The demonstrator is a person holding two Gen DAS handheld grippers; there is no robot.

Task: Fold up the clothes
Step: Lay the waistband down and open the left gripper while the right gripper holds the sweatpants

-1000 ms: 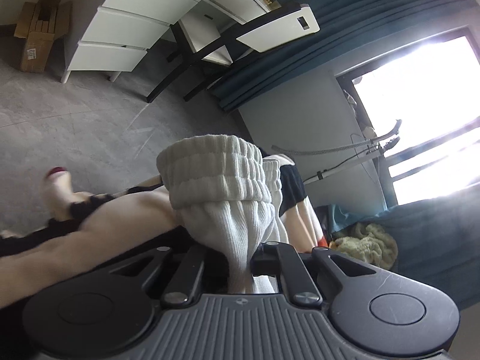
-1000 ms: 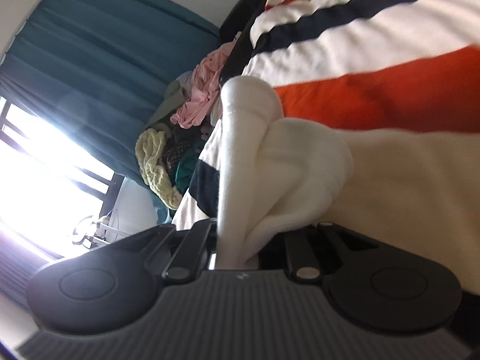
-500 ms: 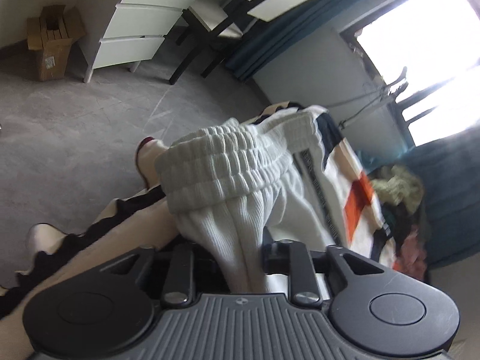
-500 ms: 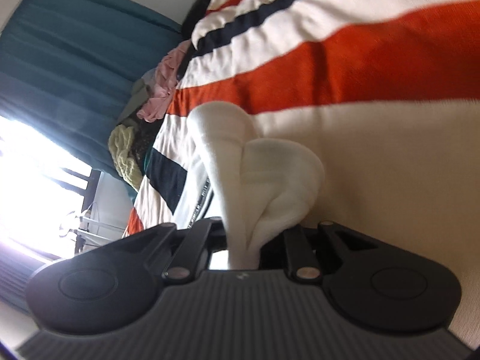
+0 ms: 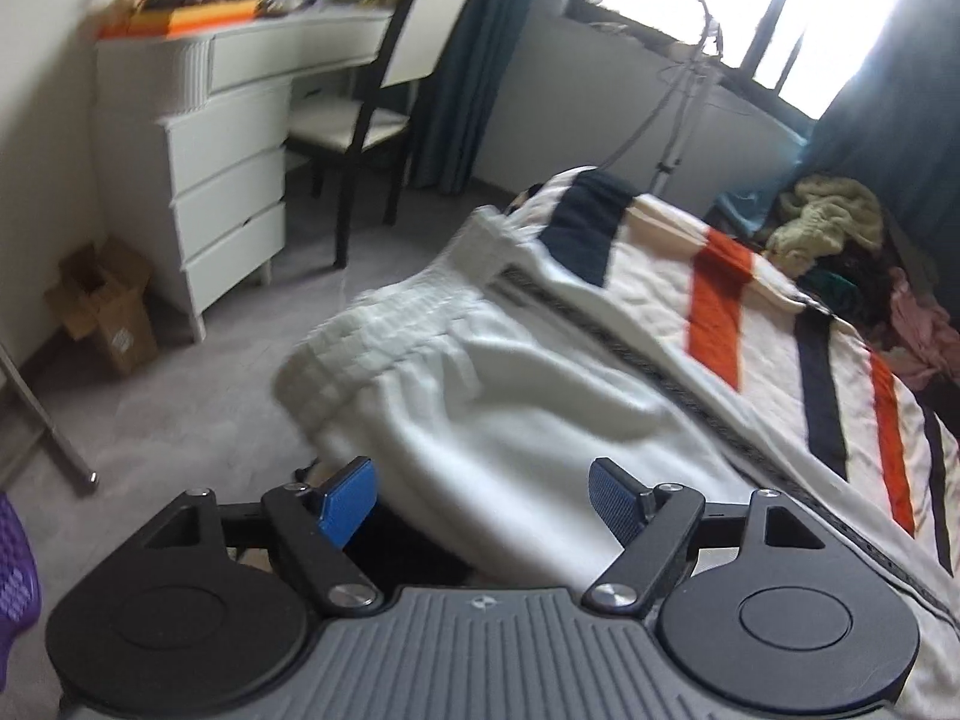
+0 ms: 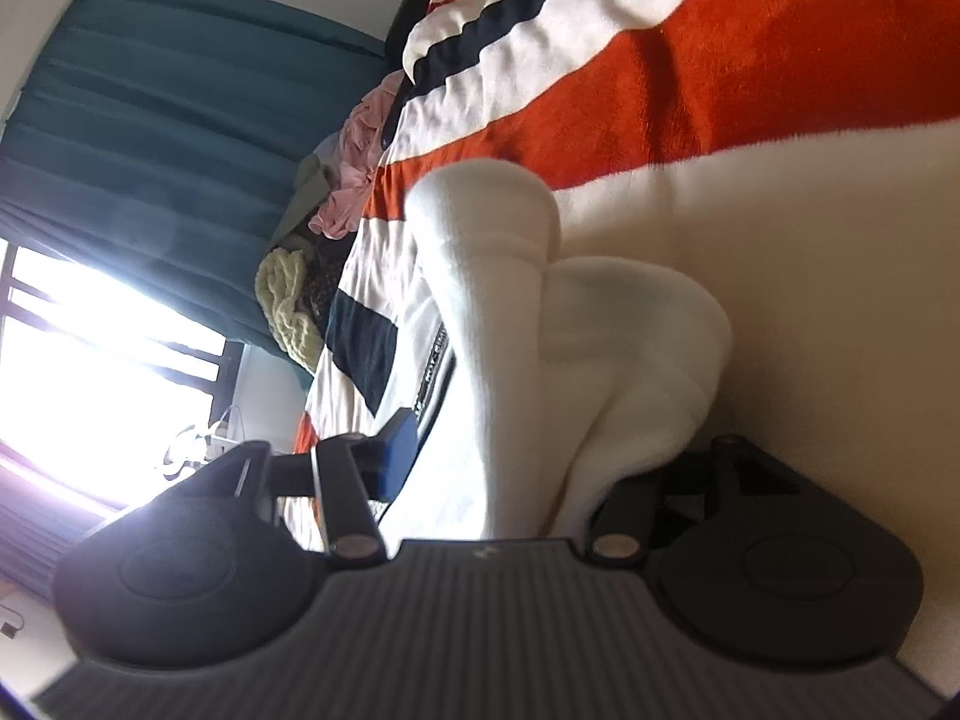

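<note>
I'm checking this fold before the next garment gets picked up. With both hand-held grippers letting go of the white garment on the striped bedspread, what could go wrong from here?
1. The white garment's ribbed waistband lies near the bedspread's edge, above the floor; it might slide off.
2. Fabric still bunches between the right hand-held gripper's just-opened jaws; pulling back could drag the fold apart.
3. The left hand-held gripper has just opened, with cloth close to its pads; it could snag.

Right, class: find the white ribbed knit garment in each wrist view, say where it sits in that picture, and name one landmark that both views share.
Left wrist view: the white ribbed knit garment fills the centre, lying on the bed edge just beyond the open jaws.
Right wrist view: it stands centre, bunched between the open jaws.
Shared landmark: the pale yellow-green knit heap, upper right in the left view, middle left in the right view.
</note>
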